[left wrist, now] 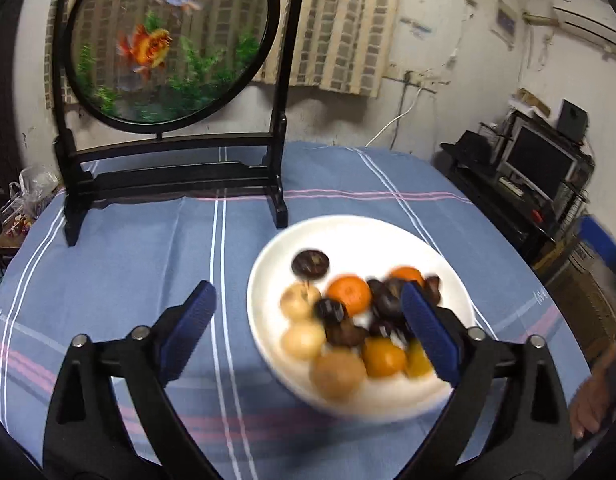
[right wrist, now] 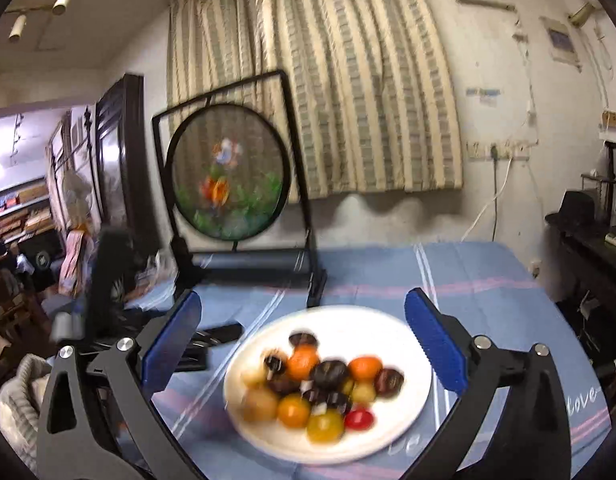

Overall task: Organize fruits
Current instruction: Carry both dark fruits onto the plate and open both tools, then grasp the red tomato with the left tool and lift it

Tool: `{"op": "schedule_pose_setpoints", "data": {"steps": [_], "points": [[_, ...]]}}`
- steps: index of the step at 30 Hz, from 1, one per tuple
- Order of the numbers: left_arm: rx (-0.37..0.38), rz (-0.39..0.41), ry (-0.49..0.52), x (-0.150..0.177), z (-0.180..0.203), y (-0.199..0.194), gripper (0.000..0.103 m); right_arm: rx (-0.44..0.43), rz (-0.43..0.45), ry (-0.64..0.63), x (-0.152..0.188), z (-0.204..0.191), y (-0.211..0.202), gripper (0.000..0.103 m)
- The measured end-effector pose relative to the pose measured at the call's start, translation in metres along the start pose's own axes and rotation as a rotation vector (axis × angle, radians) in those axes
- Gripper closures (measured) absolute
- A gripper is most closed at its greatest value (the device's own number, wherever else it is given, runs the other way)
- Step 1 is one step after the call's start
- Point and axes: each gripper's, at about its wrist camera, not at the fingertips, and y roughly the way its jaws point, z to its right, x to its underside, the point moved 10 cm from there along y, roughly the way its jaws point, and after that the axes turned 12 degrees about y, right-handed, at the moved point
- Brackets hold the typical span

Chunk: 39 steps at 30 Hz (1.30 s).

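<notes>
A white plate (left wrist: 275,264) on the blue striped tablecloth holds a pile of small fruits: oranges (left wrist: 350,292), pale tan round fruits (left wrist: 301,338) and dark purple-brown ones (left wrist: 310,264). My left gripper (left wrist: 308,308) is open and empty, above the plate's near left side, its right finger over the fruit. In the right wrist view the same plate (right wrist: 404,344) carries the fruits, with an orange (right wrist: 303,362), a yellow fruit (right wrist: 326,426) and a small red one (right wrist: 360,419). My right gripper (right wrist: 303,316) is open and empty, above the plate.
A black-framed round goldfish screen (left wrist: 167,40) stands on the table behind the plate; it also shows in the right wrist view (right wrist: 227,172). Dark shelves with a monitor (left wrist: 540,164) stand off the table's right edge. A person's hand (left wrist: 592,400) is at the right.
</notes>
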Motion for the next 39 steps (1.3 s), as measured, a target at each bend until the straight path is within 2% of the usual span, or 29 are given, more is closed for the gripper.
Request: {"op": "schedule_pose_setpoints", "data": {"steps": [2,5,9,11,14,15,18,21,23,27,28,30,32,34,37,39], "points": [[-0.012,-0.026,0.024,0.023,0.007,-0.015,0.003,0.02,-0.031,0.018,0.013,0.006,-0.004,0.001],[-0.041,-0.043,0.075,0.075,0.02,-0.045,0.002,0.025,-0.065,0.103,0.044,0.02,-0.019,0.001],[0.015,-0.078,0.111,0.133,0.047,-0.071,0.002,0.084,-0.119,0.207,0.079,0.049,-0.041,0.001],[0.016,-0.092,0.2,0.154,0.069,-0.082,0.002,0.104,-0.129,0.267,0.088,0.062,-0.051,0.001],[-0.056,-0.049,0.333,0.157,0.093,-0.097,0.002,0.121,-0.113,0.35,0.093,0.079,-0.067,0.001],[-0.055,-0.034,0.352,0.157,0.099,-0.101,0.002,0.113,-0.11,0.372,0.094,0.081,-0.07,0.001],[0.032,-0.033,0.369,0.161,0.117,-0.105,0.002,0.123,-0.103,0.432,0.096,0.092,-0.075,0.001],[0.074,-0.07,0.375,0.169,0.124,-0.101,0.002,0.128,-0.122,0.443,0.101,0.095,-0.074,0.001],[0.079,-0.114,0.369,0.173,0.124,-0.093,0.002,0.123,-0.142,0.441,0.103,0.093,-0.072,0.001],[0.097,-0.274,0.292,0.194,0.11,-0.071,0.002,0.117,-0.151,0.432,0.103,0.091,-0.071,0.001],[0.112,-0.286,0.26,0.195,0.106,-0.069,0.002,0.116,-0.151,0.431,0.103,0.09,-0.071,0.001],[0.089,-0.247,0.203,0.188,0.09,-0.074,0.002,0.115,-0.149,0.432,0.102,0.091,-0.072,0.001],[-0.028,-0.178,0.142,0.174,0.059,-0.083,0.002,0.112,-0.15,0.432,0.102,0.091,-0.072,0.001],[-0.081,-0.145,0.09,0.171,0.037,-0.087,0.002,0.106,-0.153,0.433,0.103,0.089,-0.071,0.001],[-0.023,-0.116,-0.002,0.172,0.028,-0.091,0.002,0.097,-0.152,0.426,0.102,0.086,-0.071,0.001],[-0.029,-0.11,0.005,0.173,0.03,-0.092,0.002,0.094,-0.152,0.417,0.102,0.084,-0.071,0.001]]}}
